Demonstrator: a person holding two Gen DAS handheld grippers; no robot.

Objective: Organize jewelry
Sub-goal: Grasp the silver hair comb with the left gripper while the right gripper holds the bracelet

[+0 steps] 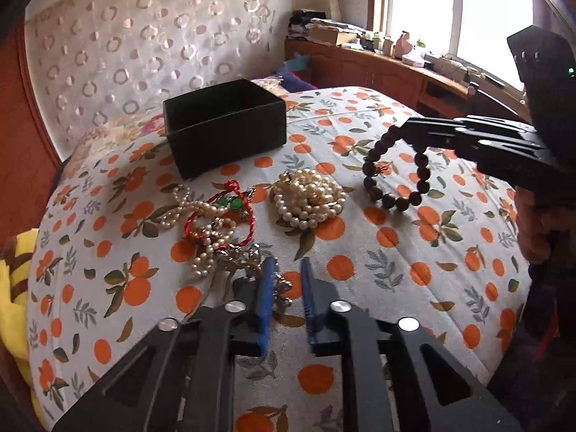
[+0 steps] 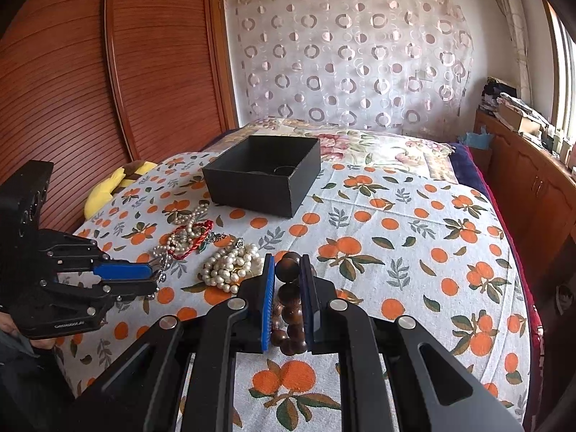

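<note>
Dark wooden bead bracelet (image 2: 289,302) sits clamped in your right gripper (image 2: 288,302), low centre. Left gripper (image 1: 284,306) pinches the silver chain (image 1: 279,288); it's tangled with pearls (image 1: 201,230), so lifting drags everything past the box (image 1: 225,124).

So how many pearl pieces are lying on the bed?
2, possibly more: a coiled pearl necklace at centre, and pearl strands tangled with a red cord to its left; the tangle may hide others.

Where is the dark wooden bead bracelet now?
The dark wooden bead bracelet hangs from the right gripper, pinched between its fingers above the bedspread, right of the coiled pearl necklace.
</note>
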